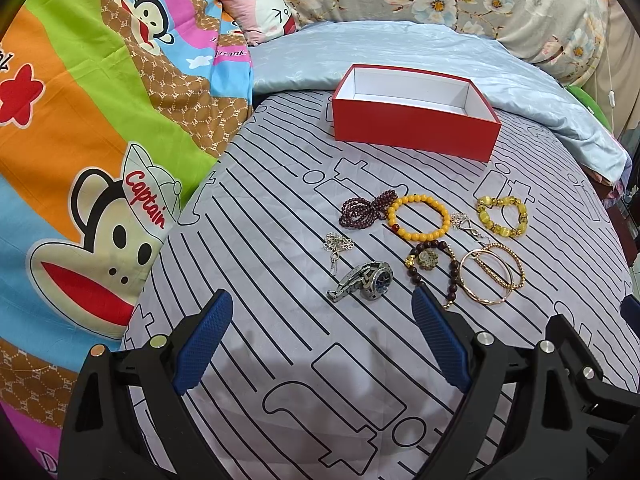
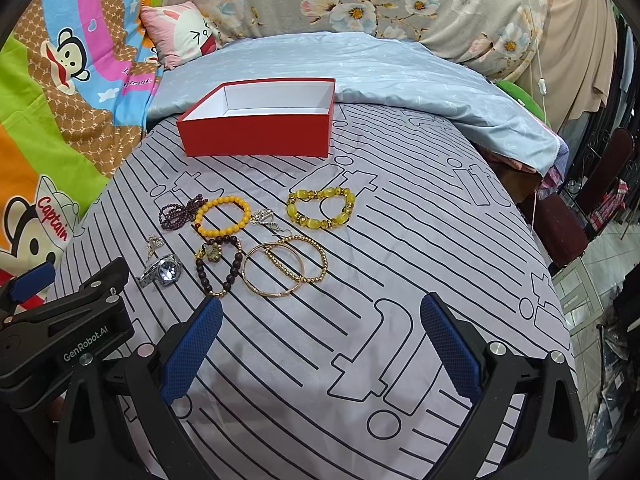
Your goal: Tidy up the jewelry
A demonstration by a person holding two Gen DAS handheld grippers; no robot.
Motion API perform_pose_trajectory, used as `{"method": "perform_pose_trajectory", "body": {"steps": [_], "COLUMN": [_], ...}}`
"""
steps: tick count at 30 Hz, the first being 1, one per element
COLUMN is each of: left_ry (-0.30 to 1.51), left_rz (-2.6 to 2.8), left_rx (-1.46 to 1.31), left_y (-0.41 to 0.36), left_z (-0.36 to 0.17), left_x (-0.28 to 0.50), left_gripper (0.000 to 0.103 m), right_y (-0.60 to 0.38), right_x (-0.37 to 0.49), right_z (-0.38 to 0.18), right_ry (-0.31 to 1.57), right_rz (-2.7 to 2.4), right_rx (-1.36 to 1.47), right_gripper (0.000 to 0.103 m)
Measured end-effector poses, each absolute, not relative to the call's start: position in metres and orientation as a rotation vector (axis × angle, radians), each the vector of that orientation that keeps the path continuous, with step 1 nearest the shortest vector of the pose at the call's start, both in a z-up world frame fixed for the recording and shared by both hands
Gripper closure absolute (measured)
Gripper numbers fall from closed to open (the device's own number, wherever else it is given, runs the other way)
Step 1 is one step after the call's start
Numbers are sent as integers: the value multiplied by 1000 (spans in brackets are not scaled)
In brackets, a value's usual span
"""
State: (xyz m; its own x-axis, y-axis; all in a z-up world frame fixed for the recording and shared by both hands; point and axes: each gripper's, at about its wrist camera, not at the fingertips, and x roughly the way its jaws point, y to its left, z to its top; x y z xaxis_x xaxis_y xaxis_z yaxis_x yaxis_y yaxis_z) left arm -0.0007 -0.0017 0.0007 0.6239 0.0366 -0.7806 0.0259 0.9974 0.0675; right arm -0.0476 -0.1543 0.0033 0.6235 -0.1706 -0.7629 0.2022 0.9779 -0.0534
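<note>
Covering bed: striped sheet (image 2: pixel 400 240), red box (image 2: pixel 256 136); both claws (image 1: pixel 320 336) (image 2: pixel 320 340) agape, empty.

Right gripper (image 2: pixel 320 312) with jaws apart above striped sheet (image 2: pixel 400 240), bracelets (image 2: pixel 320 208) and watch (image 2: pixel 164 272) near empty red box (image 2: pixel 256 136)

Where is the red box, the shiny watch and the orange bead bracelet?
red box (image 1: pixel 416 130): left wrist view, front wall.
watch (image 1: pixel 382 280): left wrist view, dial.
orange bead bracelet (image 2: pixel 224 202): right wrist view, top beads.
</note>
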Motion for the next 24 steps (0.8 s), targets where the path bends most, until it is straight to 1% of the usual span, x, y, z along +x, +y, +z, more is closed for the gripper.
{"method": "perform_pose_trajectory", "body": {"steps": [24], "left_ry": [907], "left_rz": [7], "left_rx": [71], "left_y": [-1], "left_z": [-1], "left_x": [0], "left_gripper": [15], "right_y": [-154], "right_x": [-46], "right_z": [1], "right_ry": [876], "right_rz": [-212], "right_rx": [43], "right_gripper": [5]}}
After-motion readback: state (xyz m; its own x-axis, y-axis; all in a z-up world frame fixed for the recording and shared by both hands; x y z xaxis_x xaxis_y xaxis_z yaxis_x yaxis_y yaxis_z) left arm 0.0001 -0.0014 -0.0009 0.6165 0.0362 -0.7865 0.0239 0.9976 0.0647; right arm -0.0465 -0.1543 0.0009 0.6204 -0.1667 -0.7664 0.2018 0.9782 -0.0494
